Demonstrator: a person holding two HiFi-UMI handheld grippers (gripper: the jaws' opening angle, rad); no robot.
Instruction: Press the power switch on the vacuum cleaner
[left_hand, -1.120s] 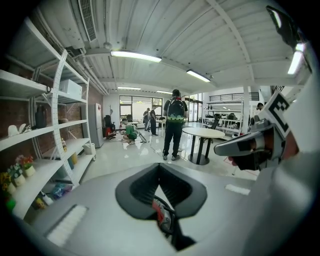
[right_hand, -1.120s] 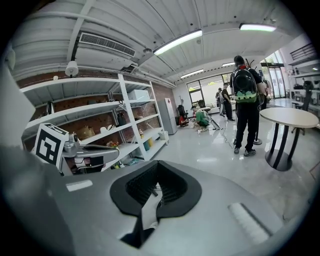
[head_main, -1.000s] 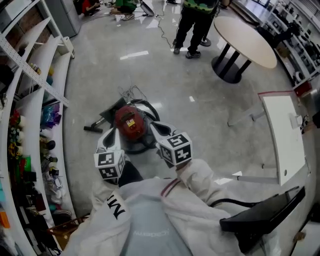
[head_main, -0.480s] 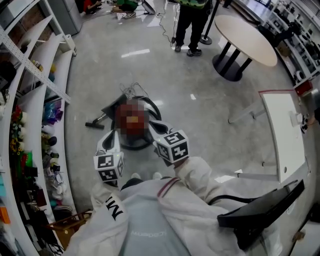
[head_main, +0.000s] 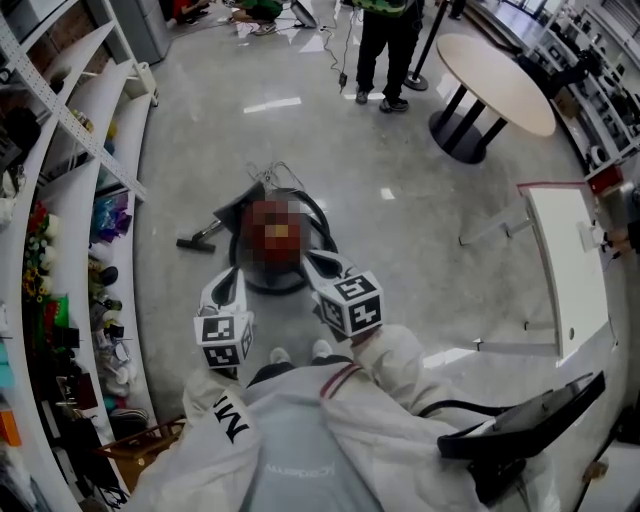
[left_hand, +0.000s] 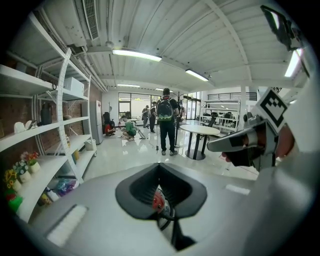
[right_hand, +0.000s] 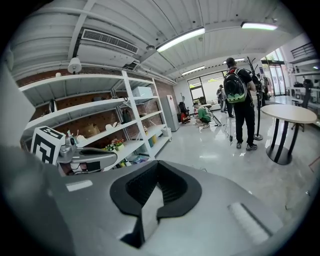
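Observation:
A red canister vacuum cleaner (head_main: 280, 262) lies on the floor in the head view, its top under a mosaic patch, so no switch shows. Its black hose (head_main: 318, 215) loops behind it, and the floor nozzle (head_main: 195, 243) lies to the left. My left gripper (head_main: 234, 272) hovers at its near left edge, jaws shut and empty. On the near right edge, my right gripper (head_main: 312, 260) is also shut and empty. In the left gripper view, a bit of the red vacuum cleaner (left_hand: 158, 201) shows through the gap under the shut left gripper (left_hand: 160, 192). Only floor shows below the right gripper (right_hand: 156, 187).
White shelves (head_main: 95, 150) full of small items line the left. A round table (head_main: 490, 75) and a standing person (head_main: 390, 40) are at the back. A white desk (head_main: 565, 270) and black chair (head_main: 520, 430) are on the right. The wearer's shoes (head_main: 300, 352) are below the grippers.
Both grippers have drawn slightly back toward the body, away from the vacuum cleaner; the left one more. The wearer's shoes have come into view. Both stay shut.

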